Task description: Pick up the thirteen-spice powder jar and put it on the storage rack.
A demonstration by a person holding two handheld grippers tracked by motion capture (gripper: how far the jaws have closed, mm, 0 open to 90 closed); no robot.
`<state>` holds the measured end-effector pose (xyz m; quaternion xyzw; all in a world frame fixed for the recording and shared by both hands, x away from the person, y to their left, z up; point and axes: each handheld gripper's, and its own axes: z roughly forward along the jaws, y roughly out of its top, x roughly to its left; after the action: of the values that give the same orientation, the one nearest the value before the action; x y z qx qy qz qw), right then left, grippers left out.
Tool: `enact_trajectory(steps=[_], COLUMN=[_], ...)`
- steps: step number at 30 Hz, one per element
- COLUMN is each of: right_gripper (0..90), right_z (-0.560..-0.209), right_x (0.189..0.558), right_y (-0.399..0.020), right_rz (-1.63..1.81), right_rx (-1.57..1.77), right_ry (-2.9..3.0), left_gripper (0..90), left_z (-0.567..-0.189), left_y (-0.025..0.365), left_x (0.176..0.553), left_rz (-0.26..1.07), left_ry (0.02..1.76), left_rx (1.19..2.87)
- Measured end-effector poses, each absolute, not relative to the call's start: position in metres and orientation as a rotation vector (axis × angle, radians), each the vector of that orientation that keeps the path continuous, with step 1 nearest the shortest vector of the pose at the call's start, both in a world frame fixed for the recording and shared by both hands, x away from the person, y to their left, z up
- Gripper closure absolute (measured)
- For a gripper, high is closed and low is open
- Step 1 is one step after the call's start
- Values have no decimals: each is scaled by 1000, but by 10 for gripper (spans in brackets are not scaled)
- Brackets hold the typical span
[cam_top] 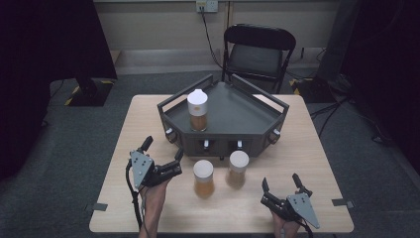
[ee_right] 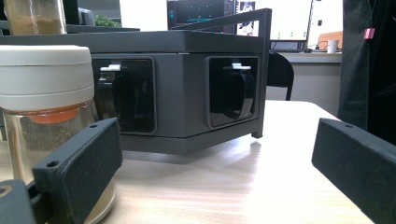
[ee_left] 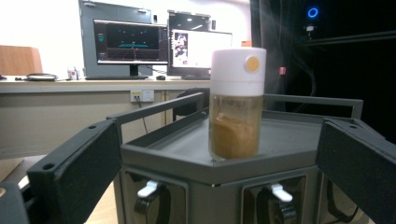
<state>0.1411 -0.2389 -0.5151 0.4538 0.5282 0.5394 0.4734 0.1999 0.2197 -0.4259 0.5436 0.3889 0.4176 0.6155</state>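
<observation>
1. Grey carpet surrounded the pale wooden desk (cam_top: 148, 119), with a black folding chair (cam_top: 257, 52) beyond its far edge and a wall socket (cam_top: 206, 6) above that.
2. Monitors (ee_left: 130, 42) stood on a counter in the background of the left gripper view.
3. On the desk sat a dark grey angular tray stand (cam_top: 237, 116) with raised rails and small white-tipped levers (ee_left: 149, 189) set in recesses along its front.
4. One spice jar with a white cap (cam_top: 197, 110) stood upright on the stand's top, filled partway with brown powder.
5. The left gripper (cam_top: 161, 156) had its jaws wide apart and empty; that jar rose straight ahead of them, centred in the gap but well beyond the tips.
6. A second jar (cam_top: 203, 178) stood on the desk just beyond the left jaws' right tip, not touching.
7. A third jar (cam_top: 238, 168) stood near it, ahead and to the left of the right gripper (cam_top: 281, 184).
8. The right jaws were also spread apart, holding nothing; in the right gripper view a jar stood close beside the left jaw, outside the gap.
</observation>
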Motion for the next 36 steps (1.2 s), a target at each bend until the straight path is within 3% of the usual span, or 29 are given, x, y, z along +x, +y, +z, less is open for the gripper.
enact_trajectory(steps=[36], right_gripper=[6], right_z=[-515], right_x=[141], right_y=[-239], right_rz=[1319], right_rx=[1111], right_ry=[1291], left_gripper=[1], left_z=[-498], left_y=[221], left_x=[175], left_rz=[988], left_ry=[942], left_rx=[1259])
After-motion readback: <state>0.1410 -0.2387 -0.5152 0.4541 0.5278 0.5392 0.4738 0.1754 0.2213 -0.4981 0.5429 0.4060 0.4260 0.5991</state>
